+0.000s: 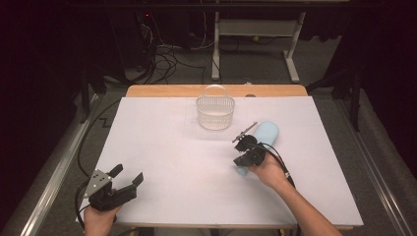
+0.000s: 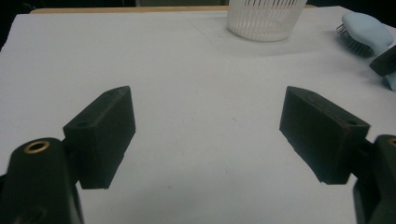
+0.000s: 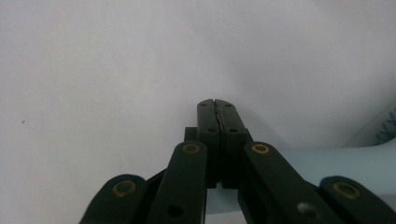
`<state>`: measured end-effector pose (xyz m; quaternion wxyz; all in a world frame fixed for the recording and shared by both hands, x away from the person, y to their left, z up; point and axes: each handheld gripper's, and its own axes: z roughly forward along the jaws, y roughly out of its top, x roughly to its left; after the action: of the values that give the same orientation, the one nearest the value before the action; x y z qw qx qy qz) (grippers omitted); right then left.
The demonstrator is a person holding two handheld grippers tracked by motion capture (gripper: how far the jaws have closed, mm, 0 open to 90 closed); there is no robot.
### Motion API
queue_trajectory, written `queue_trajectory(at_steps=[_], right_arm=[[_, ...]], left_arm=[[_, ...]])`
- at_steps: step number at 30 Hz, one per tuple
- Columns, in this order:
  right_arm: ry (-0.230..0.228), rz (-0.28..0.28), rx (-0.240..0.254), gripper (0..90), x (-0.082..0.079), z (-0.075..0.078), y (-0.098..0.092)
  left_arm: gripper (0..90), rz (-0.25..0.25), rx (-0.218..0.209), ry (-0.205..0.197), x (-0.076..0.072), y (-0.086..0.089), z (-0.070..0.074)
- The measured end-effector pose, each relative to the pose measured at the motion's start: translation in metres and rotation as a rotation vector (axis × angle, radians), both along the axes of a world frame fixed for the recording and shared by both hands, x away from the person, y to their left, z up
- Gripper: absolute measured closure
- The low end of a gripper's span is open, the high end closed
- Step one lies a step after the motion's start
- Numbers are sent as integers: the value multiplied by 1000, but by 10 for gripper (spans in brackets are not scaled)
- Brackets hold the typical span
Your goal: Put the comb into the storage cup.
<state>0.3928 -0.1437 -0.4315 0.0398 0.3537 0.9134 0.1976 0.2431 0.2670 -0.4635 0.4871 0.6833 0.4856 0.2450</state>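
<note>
A light-blue hairbrush point(image 1: 265, 132) lies on the white sheet right of centre, bristles facing left in the left gripper view point(image 2: 369, 30). My right gripper point(image 1: 242, 150) hovers over its handle, jaws pressed together with nothing between them point(image 3: 216, 103). The pale handle point(image 3: 327, 161) passes under and to the right of those jaws. My left gripper point(image 1: 129, 173) rests near the front left corner, jaws wide apart over bare sheet point(image 2: 208, 91). The right gripper's dark body point(image 2: 385, 60) peeks in at the far right of the left gripper view.
A white slatted basket point(image 1: 215, 113) with a hoop handle stands at the back centre point(image 2: 264, 21). The white sheet point(image 1: 172, 147) covers a wooden table. Cables and metal table legs point(image 1: 215, 49) lie on the floor beyond.
</note>
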Motion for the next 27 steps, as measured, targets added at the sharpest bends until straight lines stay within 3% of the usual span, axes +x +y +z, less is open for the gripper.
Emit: queue_trajectory(at_steps=[27], right_arm=[[-11, -32, -10, 900, -15, 0, -37]], left_arm=[[179, -1, 2, 2, 1, -1, 0]])
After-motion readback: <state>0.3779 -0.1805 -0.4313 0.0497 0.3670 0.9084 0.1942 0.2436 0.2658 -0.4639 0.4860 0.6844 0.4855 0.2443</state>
